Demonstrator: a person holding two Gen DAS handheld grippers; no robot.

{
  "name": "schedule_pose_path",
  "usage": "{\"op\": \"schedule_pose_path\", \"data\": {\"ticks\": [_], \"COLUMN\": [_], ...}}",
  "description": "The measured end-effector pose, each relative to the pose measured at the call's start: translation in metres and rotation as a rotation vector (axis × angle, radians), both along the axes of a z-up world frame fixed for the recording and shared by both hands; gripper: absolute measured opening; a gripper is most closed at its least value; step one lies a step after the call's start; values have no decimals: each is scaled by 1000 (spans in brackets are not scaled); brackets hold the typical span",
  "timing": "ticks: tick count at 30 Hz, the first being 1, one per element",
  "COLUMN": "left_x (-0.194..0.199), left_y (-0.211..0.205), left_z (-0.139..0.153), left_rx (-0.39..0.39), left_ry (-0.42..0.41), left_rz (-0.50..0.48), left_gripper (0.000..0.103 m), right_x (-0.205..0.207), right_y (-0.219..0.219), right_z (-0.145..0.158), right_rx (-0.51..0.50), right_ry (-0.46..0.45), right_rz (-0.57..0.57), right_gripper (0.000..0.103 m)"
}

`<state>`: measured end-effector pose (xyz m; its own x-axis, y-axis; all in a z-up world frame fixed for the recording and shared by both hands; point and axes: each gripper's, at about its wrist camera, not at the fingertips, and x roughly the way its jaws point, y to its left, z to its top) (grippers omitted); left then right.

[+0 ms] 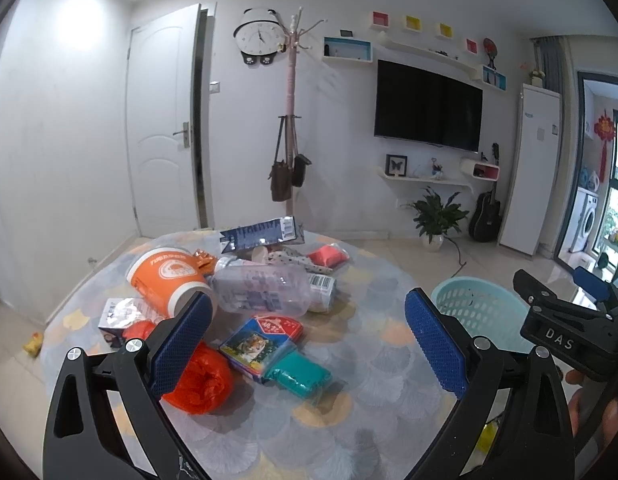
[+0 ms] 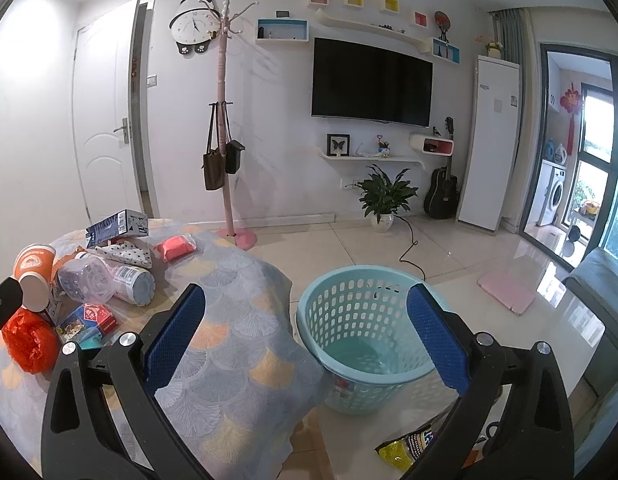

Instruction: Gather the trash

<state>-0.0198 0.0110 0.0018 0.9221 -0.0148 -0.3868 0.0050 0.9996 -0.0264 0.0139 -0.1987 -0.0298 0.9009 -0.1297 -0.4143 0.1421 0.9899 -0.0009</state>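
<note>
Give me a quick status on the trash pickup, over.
Left claw open, empty, over the trash pile on the table. Right claw open, empty, above the basket. Basket empty. Nothing in the way.

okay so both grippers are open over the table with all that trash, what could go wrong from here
1. The clear plastic bottle lies on its side in the pile; it might roll or slip when pinched.
2. The orange plastic bag is soft and could slip from the left gripper.
3. The teal basket stands on the floor beside the table, so a badly aimed drop could miss it.
</note>
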Motion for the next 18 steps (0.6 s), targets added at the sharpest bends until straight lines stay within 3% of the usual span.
{"op": "schedule_pose_path", "data": {"ticks": [18], "left_x": [-3], "left_y": [3], "left_z": [1], "left_rx": [-13], "left_ry": [-5], "left_rz": [-12], "left_gripper": [94], "right_x": [-1], "right_y": [8], "right_z": [0], "right_rx": [-14], "right_ry": [-7], "right_rz": [7], "right_gripper": [96]}}
